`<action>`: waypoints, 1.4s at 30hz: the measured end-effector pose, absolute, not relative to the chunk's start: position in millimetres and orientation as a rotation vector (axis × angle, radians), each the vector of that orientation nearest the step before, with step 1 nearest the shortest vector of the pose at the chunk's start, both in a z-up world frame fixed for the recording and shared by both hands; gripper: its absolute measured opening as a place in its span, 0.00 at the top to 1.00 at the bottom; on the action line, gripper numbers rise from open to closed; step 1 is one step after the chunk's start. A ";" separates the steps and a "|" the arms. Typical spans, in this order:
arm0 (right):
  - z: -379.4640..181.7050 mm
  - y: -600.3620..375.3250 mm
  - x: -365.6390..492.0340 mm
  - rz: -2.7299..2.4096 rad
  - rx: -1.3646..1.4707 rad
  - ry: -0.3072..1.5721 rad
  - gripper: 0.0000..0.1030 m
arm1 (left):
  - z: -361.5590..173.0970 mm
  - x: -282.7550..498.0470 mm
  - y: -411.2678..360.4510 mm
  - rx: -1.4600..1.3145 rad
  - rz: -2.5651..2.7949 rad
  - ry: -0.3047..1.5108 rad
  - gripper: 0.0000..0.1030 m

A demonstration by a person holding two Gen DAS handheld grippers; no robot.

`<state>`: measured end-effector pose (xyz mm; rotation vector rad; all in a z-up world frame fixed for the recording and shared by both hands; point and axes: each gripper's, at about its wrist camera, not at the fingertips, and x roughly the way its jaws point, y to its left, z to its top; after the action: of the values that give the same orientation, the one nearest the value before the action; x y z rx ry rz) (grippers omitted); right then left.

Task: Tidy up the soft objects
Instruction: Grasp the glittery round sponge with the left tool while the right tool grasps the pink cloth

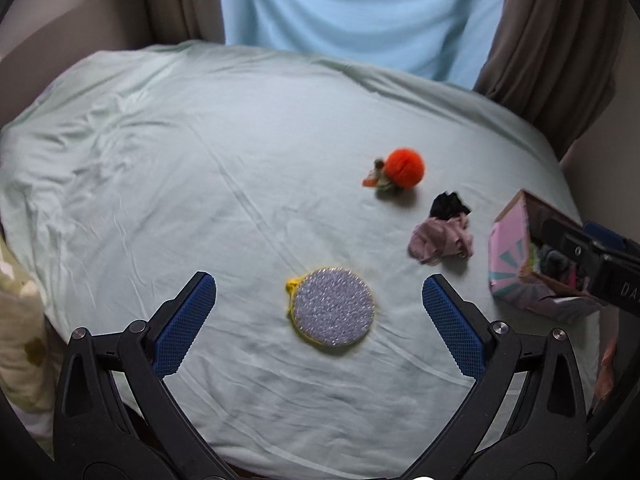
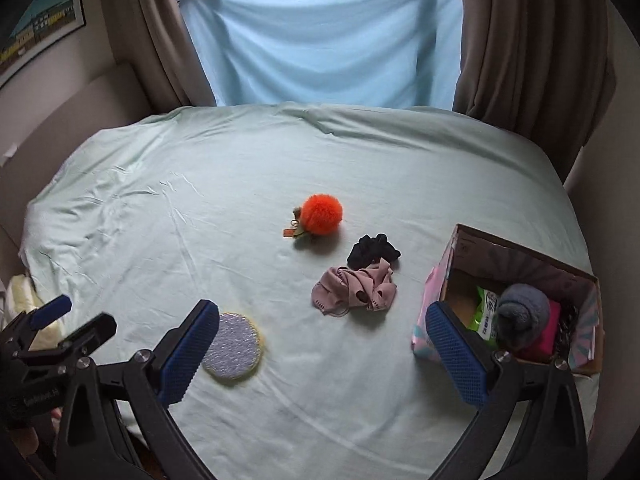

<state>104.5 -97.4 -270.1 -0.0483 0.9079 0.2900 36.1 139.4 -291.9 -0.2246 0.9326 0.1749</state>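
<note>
On the pale green bed sheet lie a round silver scrub pad with a yellow rim, an orange pom-pom keychain, a black scrunchie and a crumpled pink cloth. A pink cardboard box at the right holds a grey soft thing and a green packet. My left gripper is open, with the pad between its fingers. My right gripper is open and empty, between the pad and the box.
A floral pillow lies at the left edge of the bed. A blue sheet hangs over the window between brown curtains. A beige headboard runs along the left. The right gripper's body reaches over the box.
</note>
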 end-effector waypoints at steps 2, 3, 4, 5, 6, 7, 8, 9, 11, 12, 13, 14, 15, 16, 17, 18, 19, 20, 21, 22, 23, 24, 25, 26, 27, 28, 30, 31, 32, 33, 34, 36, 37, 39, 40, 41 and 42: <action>-293.7 -96.2 117.1 0.292 -0.043 0.919 0.00 | -312.2 40.9 137.8 -0.240 0.187 0.943 0.00; -301.7 -95.9 122.7 0.293 -0.039 0.925 0.00 | -323.4 43.6 136.8 -0.245 0.196 0.947 0.00; -312.7 -94.6 129.8 0.299 -0.037 0.930 0.00 | -330.9 46.7 135.4 -0.245 0.200 0.949 0.00; -321.6 -92.5 135.8 0.301 -0.042 0.930 0.00 | -341.5 49.9 133.6 -0.245 0.204 0.952 0.00; -328.7 -90.1 140.9 0.306 -0.047 0.929 0.00 | -352.6 53.7 131.5 -0.246 0.207 0.955 0.00; -339.0 -87.6 147.9 0.313 -0.051 0.926 0.00 | -362.3 58.0 129.6 -0.247 0.207 0.960 0.00; -348.7 -85.4 154.3 0.316 -0.052 0.925 0.00 | -371.4 61.5 127.5 -0.246 0.206 0.966 0.00; -356.3 -83.5 159.6 0.317 -0.051 0.927 0.00 | -379.6 64.9 125.0 -0.243 0.207 0.971 0.00; -374.7 -77.9 171.6 0.314 -0.058 0.926 0.00 | -398.7 73.6 118.8 -0.235 0.204 0.985 0.00; -385.3 -73.2 178.4 0.305 -0.079 0.924 0.00 | -407.2 77.9 115.8 -0.229 0.203 0.994 0.00; -392.3 -70.1 182.6 0.293 -0.102 0.923 0.00 | -417.3 82.7 112.9 -0.222 0.203 1.004 0.00; -401.4 -66.4 187.8 0.277 -0.134 0.919 0.00 | -423.7 86.3 111.1 -0.219 0.202 1.010 0.00; -407.7 -64.6 191.7 0.272 -0.152 0.916 0.00 | -431.4 90.2 109.7 -0.217 0.201 1.016 0.00; -415.6 -63.3 196.4 0.262 -0.170 0.911 0.00 | -438.1 93.7 109.0 -0.215 0.202 1.022 0.00; -423.3 -62.9 201.1 0.252 -0.179 0.909 0.00 | -443.9 96.7 108.8 -0.214 0.204 1.027 0.00; -428.4 -63.1 204.3 0.249 -0.180 0.911 0.00 | -449.9 99.7 108.4 -0.215 0.205 1.032 0.00; -435.8 -64.2 209.4 0.239 -0.181 0.917 0.00 | -455.3 102.2 107.8 -0.218 0.210 1.037 0.01; -441.4 -64.4 213.4 0.228 -0.184 0.921 0.00 | -462.6 104.7 107.7 -0.226 0.215 1.045 0.01; -446.8 -65.2 217.4 0.217 -0.188 0.922 0.00 | -468.5 107.0 107.2 -0.229 0.218 1.054 0.01; -452.7 -66.0 221.9 0.212 -0.190 0.927 0.00 | -473.1 108.4 107.5 -0.227 0.219 1.062 0.01; -458.2 -66.9 225.9 0.205 -0.192 0.933 0.00 | -479.1 109.9 106.7 -0.221 0.223 1.073 0.01; -463.3 -68.0 229.5 0.199 -0.195 0.937 0.00 | -484.6 110.9 104.9 -0.208 0.228 1.082 0.01; -469.4 -69.2 232.8 0.199 -0.194 0.945 0.00 | -488.8 111.4 102.7 -0.187 0.234 1.085 0.01; -474.4 -69.7 234.7 0.200 -0.193 0.953 0.00 | -491.7 111.9 99.7 -0.158 0.238 1.085 0.01; -480.5 -71.3 237.0 0.196 -0.192 0.962 0.00 | -494.4 112.8 96.1 -0.126 0.240 1.086 0.01; -485.0 -72.6 238.4 0.196 -0.188 0.969 0.00 | -496.5 113.2 93.4 -0.101 0.241 1.085 0.01; -493.5 -75.6 239.6 0.199 -0.168 0.991 0.00 | -499.4 113.3 91.8 -0.086 0.240 1.077 0.01; -497.0 -79.5 240.0 0.203 -0.134 0.998 0.00 | -499.7 113.1 93.4 -0.098 0.238 1.073 0.01; -498.0 -83.4 240.3 0.206 -0.102 0.997 0.00 | -500.3 113.2 95.2 -0.109 0.233 1.072 0.01; -498.2 -84.4 240.7 0.207 -0.097 0.995 0.00 | -500.0 112.9 96.5 -0.111 0.230 1.074 0.01; -498.5 -83.2 241.2 0.209 -0.109 0.989 0.00 | -500.4 113.9 97.4 -0.109 0.225 1.079 0.01; -498.2 -81.8 241.7 0.221 -0.114 0.980 0.04 | -500.1 114.3 99.4 -0.113 0.219 1.085 0.02; -497.5 -81.1 242.3 0.232 -0.110 0.977 0.08 | -499.6 114.6 100.2 -0.115 0.217 1.087 0.03; -495.3 -78.5 243.2 0.248 -0.114 0.974 0.16 | -498.4 114.1 102.0 -0.120 0.216 1.091 0.06; -494.5 -76.3 243.7 0.251 -0.124 0.976 0.19 | -497.4 113.1 103.0 -0.125 0.220 1.091 0.09; -493.9 -74.6 243.8 0.251 -0.129 0.980 0.21 | -496.4 112.0 104.1 -0.131 0.223 1.092 0.10; -493.3 -73.4 243.7 0.255 -0.126 0.985 0.25 | -495.7 111.8 105.1 -0.136 0.227 1.094 0.13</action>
<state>243.7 -73.4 -493.3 -0.1255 0.9852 0.2547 111.8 105.1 -495.7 -0.1359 1.0937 0.2269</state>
